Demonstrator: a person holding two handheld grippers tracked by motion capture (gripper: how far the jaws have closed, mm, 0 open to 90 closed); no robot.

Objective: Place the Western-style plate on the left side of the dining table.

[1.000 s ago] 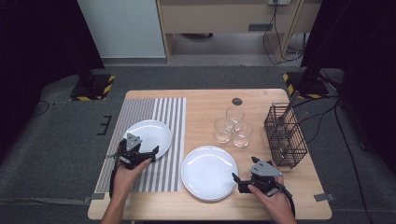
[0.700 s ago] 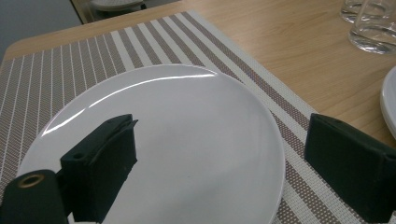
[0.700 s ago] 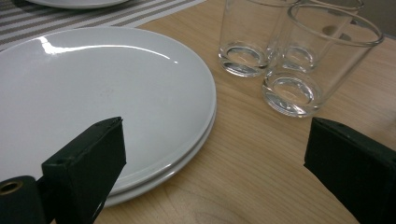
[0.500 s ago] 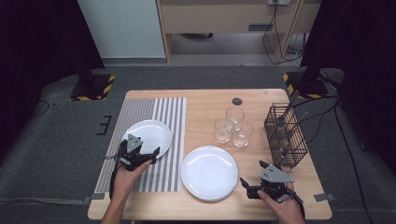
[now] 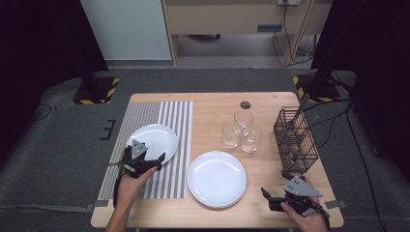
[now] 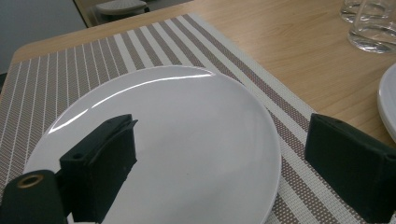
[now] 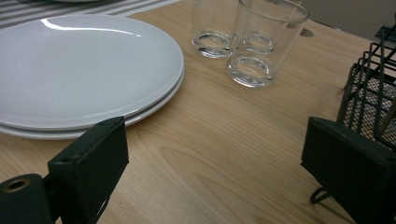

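A white plate (image 5: 157, 137) lies on the striped placemat (image 5: 145, 118) at the table's left. My left gripper (image 5: 145, 153) hovers open at its near edge. In the left gripper view the left gripper (image 6: 219, 135) has one jaw over the plate (image 6: 187, 140) and the other over the mat (image 6: 289, 154) beside it. A stack of two white plates (image 5: 216, 179) sits front centre. My right gripper (image 5: 273, 182) is open near the front right corner, holding nothing. In the right gripper view the right gripper (image 7: 215, 140) is over bare wood, with the stack (image 7: 84, 70) to its left.
Three clear glasses (image 5: 239, 131) stand behind the stack, and show in the right gripper view as glasses (image 7: 252, 42). A black wire basket (image 5: 295, 140) with cutlery stands at the right, close to my right gripper. A small dark disc (image 5: 245, 104) lies near the far edge.
My right gripper has drawn back from the plate stack's edge toward the front right corner of the table. The left gripper has stayed at the plate on the mat.
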